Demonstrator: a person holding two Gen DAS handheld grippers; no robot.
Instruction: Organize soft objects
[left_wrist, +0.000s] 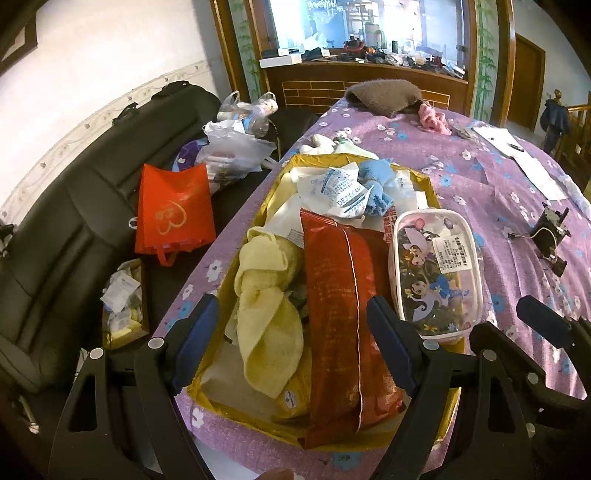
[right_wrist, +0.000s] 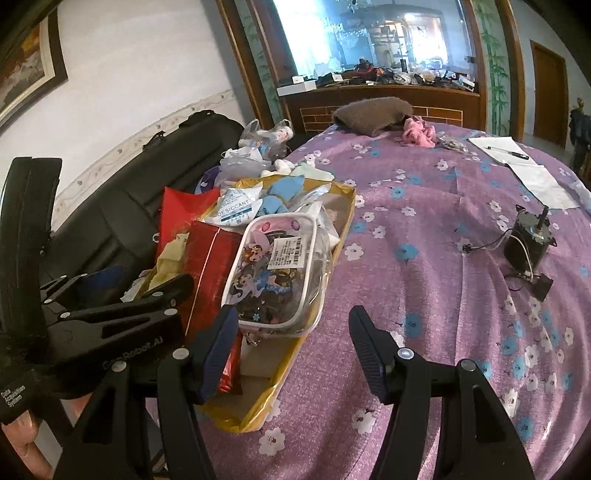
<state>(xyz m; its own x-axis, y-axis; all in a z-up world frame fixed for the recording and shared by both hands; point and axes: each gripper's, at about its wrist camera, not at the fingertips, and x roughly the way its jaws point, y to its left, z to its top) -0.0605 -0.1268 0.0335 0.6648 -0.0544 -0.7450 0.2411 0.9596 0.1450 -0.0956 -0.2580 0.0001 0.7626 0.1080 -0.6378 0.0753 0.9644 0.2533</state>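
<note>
Both claws, left (left_wrist: 291, 343) and right (right_wrist: 291, 350), gape empty at frame bottom over the gold box (left_wrist: 424, 184) holding a yellow towel (left_wrist: 266, 295) and red packet (left_wrist: 336, 295).

A tabletop (right_wrist: 424, 295) under a purple flowered cloth carries a gold tray (right_wrist: 343, 206) heaped with soft things. Beyond the tray lie a brown towel (right_wrist: 369, 112) and a pink cloth (right_wrist: 419, 133); right of the tray sit a small black motor (right_wrist: 526, 240) and white papers (right_wrist: 532, 173).
</note>
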